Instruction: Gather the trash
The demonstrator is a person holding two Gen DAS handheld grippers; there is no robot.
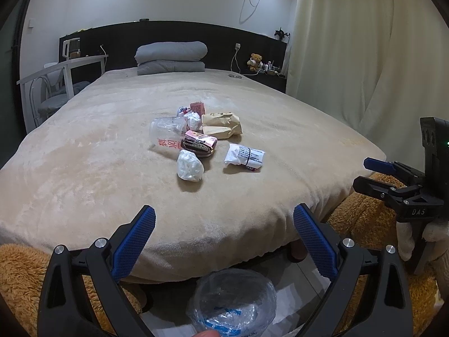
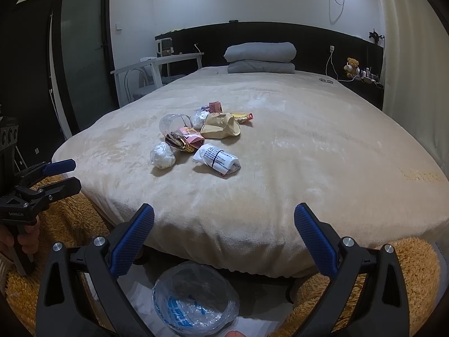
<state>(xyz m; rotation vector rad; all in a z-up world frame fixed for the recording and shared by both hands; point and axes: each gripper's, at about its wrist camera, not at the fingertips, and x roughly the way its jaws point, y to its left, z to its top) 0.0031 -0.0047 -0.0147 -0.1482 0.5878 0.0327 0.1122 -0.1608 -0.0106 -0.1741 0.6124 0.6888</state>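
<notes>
Both my left fingers (image 1: pixel 224 238) and right fingers (image 2: pixel 224 236) spread wide, empty, off the bed (image 1: pixel 84 168); trash pile (image 1: pixel 196 137) mid-bed, so reach nearest white wad (image 1: pixel 189 165) first, bag-lined bin (image 1: pixel 233 303) below.

Left claw (image 1: pixel 224 224): wide open, blue-padded fingers (image 1: pixel 134 241) spread far apart, nothing between them, pointing forward and level.
Right claw (image 2: pixel 224 224): wide open too, blue pads (image 2: pixel 314 241) splayed to each side, empty.
Left claw seen from the right camera (image 2: pixel 64 175): at the near left edge, side-on, its two fingers look only slightly parted from here.
Left hand (image 2: pixel 19 238): wrapped round the handle below, pale sleeve at the wrist.
Right claw seen from the left camera (image 1: pixel 373 172): near right edge, side-on, gripped from below by a hand in pale fabric (image 1: pixel 407 236).
</notes>
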